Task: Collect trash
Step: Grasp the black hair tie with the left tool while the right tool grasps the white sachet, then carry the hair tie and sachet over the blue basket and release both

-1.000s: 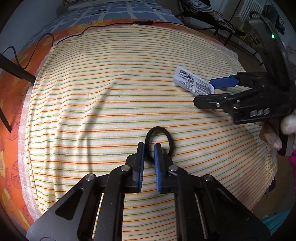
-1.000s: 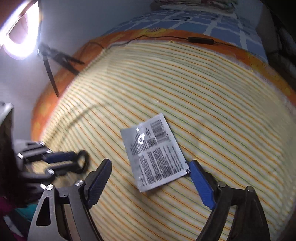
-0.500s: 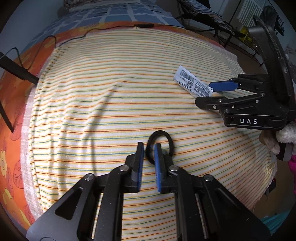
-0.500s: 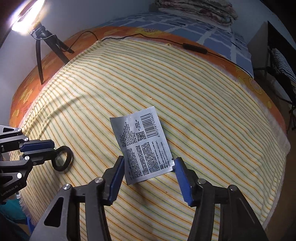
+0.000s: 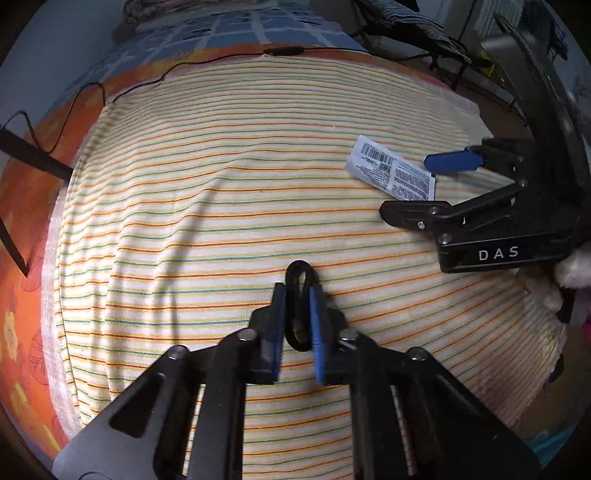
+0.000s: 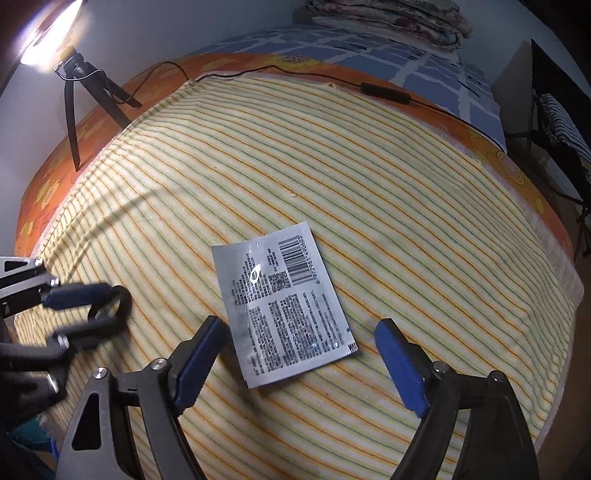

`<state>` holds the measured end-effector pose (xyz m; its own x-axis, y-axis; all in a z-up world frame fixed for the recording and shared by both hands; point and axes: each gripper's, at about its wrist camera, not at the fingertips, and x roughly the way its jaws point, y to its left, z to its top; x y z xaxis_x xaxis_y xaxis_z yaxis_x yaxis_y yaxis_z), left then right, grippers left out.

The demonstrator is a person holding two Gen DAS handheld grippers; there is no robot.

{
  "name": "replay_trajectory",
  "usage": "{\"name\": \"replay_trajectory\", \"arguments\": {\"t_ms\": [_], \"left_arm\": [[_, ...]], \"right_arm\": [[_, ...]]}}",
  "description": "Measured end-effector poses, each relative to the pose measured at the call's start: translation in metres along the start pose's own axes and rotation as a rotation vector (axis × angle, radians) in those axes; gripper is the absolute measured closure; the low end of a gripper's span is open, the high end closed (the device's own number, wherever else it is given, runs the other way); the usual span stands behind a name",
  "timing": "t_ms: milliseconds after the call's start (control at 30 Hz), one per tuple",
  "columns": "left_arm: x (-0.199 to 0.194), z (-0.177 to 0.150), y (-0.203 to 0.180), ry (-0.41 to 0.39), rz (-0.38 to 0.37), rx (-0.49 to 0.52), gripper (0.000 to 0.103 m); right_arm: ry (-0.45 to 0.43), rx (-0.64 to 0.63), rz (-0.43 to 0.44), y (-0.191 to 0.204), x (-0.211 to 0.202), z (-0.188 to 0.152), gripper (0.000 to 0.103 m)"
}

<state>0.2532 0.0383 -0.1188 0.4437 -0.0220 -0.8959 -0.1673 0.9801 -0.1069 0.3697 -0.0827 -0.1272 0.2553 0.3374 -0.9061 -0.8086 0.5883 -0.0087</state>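
A black rubber ring (image 5: 301, 268) lies on the striped cloth (image 5: 229, 206). My left gripper (image 5: 298, 291) is closing on the ring, and its blue pads pinch it into a narrow oval. The same grip appears at the left edge of the right wrist view, with the ring (image 6: 126, 302) in the left gripper (image 6: 112, 307). A silver sachet (image 6: 284, 302) with a barcode and small print lies flat on the cloth. My right gripper (image 6: 300, 326) straddles its near end with jaws opening, and neither pad touches it. From the left wrist view the sachet (image 5: 391, 173) sits by the right gripper (image 5: 406, 186).
The striped cloth covers an orange flowered sheet (image 6: 48, 184) on a bed. A black cable with an inline box (image 6: 384, 90) runs along the cloth's far edge. A lit lamp on a small tripod (image 6: 74, 92) stands far left. Folded blankets (image 6: 388, 18) lie beyond, and the bed drops off at right.
The left jaws loosened slightly, then squeezed the round ring into an oval. The right jaws narrowed toward the sachet and spread wide again. The sachet stayed on the cloth.
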Motion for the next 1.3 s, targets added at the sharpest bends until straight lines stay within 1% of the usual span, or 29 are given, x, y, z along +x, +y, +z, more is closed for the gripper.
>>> {"name": "replay_trajectory", "arguments": {"t_ms": [33,67,100,200,467,600,800,900,1033,1167,1300], "left_arm": [[0.000,0.000,0.001,0.000,-0.001,-0.002,0.096],[-0.001,0.000,0.002,-0.001,0.000,-0.003,0.096],[-0.002,-0.001,0.003,-0.002,-0.001,-0.002,0.096],[-0.008,-0.003,0.004,-0.008,-0.005,-0.002,0.097],[-0.035,-0.007,0.006,-0.046,-0.005,-0.005,0.097],[-0.053,-0.012,0.006,-0.068,-0.008,0.002,0.097],[-0.091,-0.030,0.003,-0.105,-0.021,0.021,0.097],[-0.111,-0.043,0.001,-0.126,-0.030,0.024,0.097],[-0.139,-0.070,-0.002,-0.158,-0.058,0.014,0.097],[-0.156,-0.101,-0.008,-0.160,-0.080,0.014,0.097],[-0.165,-0.135,-0.013,-0.153,-0.079,0.021,0.097]], "right_arm": [[-0.006,0.005,0.003,0.000,-0.001,0.001,0.027],[-0.012,0.012,0.004,0.000,-0.003,0.002,0.038],[-0.015,0.018,0.006,-0.001,-0.005,0.003,0.043],[-0.022,0.032,0.003,-0.002,-0.009,0.003,0.050],[-0.056,0.056,-0.001,0.002,-0.032,-0.009,0.050],[-0.082,0.057,0.003,0.009,-0.054,-0.016,0.050],[-0.117,0.065,0.009,0.029,-0.092,-0.034,0.050],[-0.136,0.071,0.018,0.042,-0.114,-0.049,0.050],[-0.152,0.062,0.023,0.061,-0.139,-0.072,0.050],[-0.162,0.062,0.034,0.081,-0.159,-0.096,0.050],[-0.171,0.062,0.039,0.101,-0.173,-0.126,0.050]]}}
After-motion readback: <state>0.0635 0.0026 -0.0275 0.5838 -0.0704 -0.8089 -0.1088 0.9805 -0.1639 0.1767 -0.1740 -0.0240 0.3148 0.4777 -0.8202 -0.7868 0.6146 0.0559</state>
